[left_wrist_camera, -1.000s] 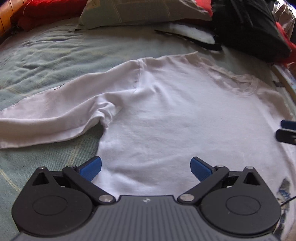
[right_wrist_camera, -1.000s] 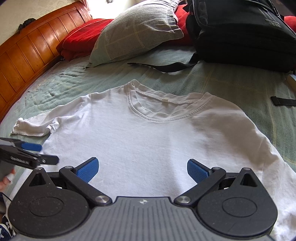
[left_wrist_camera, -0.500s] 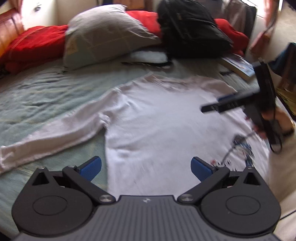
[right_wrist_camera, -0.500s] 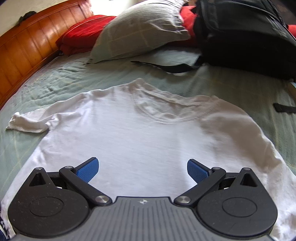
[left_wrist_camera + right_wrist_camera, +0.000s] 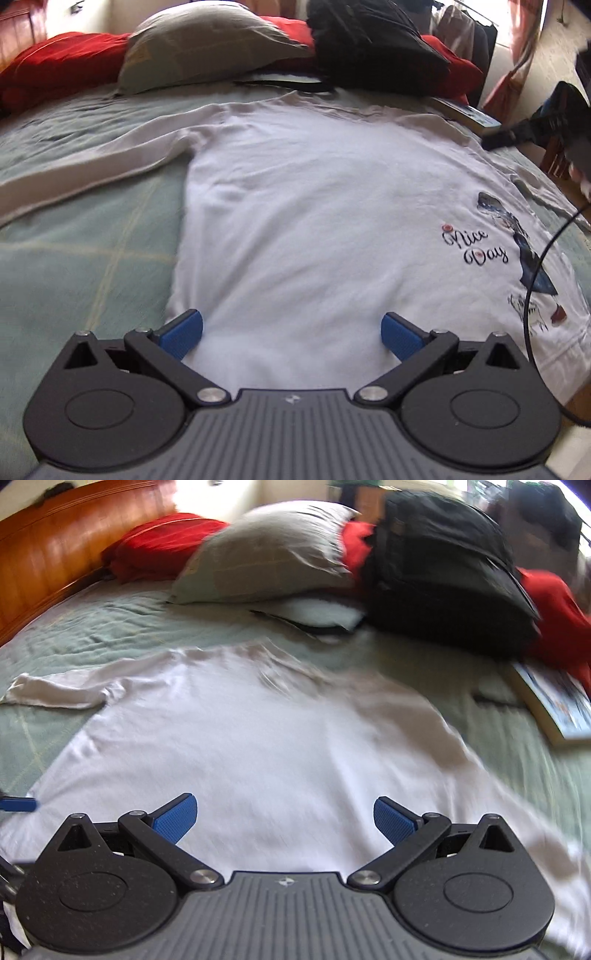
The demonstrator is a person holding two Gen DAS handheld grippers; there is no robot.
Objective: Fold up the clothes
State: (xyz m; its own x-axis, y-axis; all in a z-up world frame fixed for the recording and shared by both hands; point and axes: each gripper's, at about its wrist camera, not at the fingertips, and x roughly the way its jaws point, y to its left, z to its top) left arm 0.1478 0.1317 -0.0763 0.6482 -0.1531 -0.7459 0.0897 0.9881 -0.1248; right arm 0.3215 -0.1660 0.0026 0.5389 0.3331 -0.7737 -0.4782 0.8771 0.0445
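1. Shirt (image 5: 314, 206) fills the left wrist view: white, spread flat on the green bed (image 5: 85, 243), neck toward the pillow (image 5: 207, 48), one sleeve (image 5: 92, 158) stretched out to the left.
2. Left tool (image 5: 291, 334) hovers over the shirt's lower left part, its blue pads wide apart and holding nothing; the left pad (image 5: 183, 332) sits right at the shirt's side edge.
3. A "Nice Day" print (image 5: 476, 247) shows near the hem on the right, and a black cable (image 5: 535, 266) crosses it. The right tool appears only as a dark blur at the far right edge.
4. In the right wrist view, which is blurred, the same shirt (image 5: 258, 746) lies flat with its collar toward a black bag (image 5: 443, 572) and a book (image 5: 554, 705) off to the right.
5. Right tool (image 5: 284, 819) hangs above the shirt's lower middle, pads spread, empty.
6. Judging by this, no fold has begun; the step in hand looks like lining both tools up for the first grab.
7. Next move likely calls for dropping each tool to a cloth edge, such as the hem corners or a side and its sleeve, and pinching enough fabric to lift cleanly without snagging the cable.
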